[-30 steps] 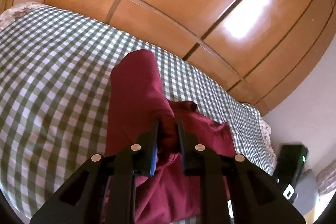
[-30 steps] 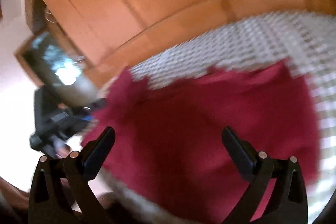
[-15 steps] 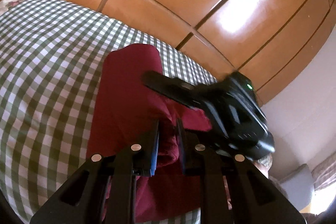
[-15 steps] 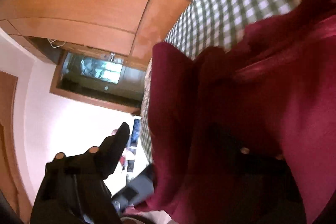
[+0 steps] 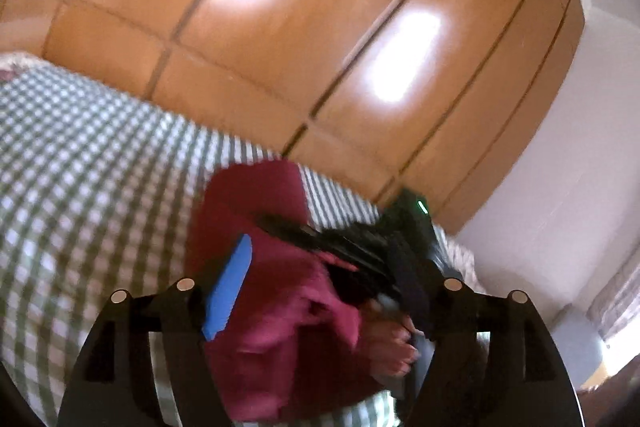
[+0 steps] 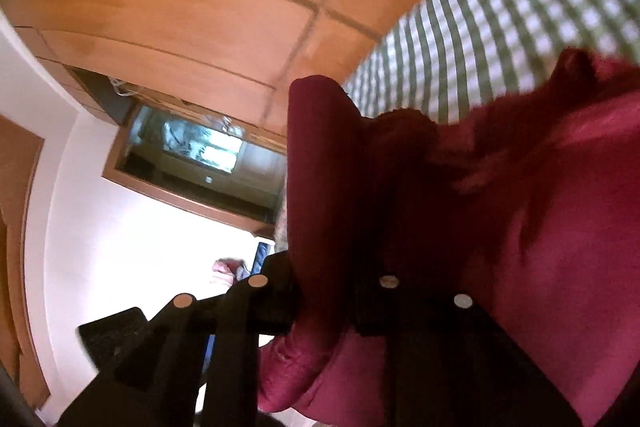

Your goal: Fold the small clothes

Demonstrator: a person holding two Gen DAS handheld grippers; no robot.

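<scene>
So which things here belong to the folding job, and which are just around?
Job: red garment; left tongs, opening, cloth between them; right tongs, closing on the garment; checked bedcover.
Around: wooden wardrobe; mirror.

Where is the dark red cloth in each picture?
Left wrist view: the dark red cloth lies at lower centre on the green checked bedcover.
Right wrist view: it fills the centre and right.
Shared landmark: the shiny wooden wardrobe behind the bed.
</scene>
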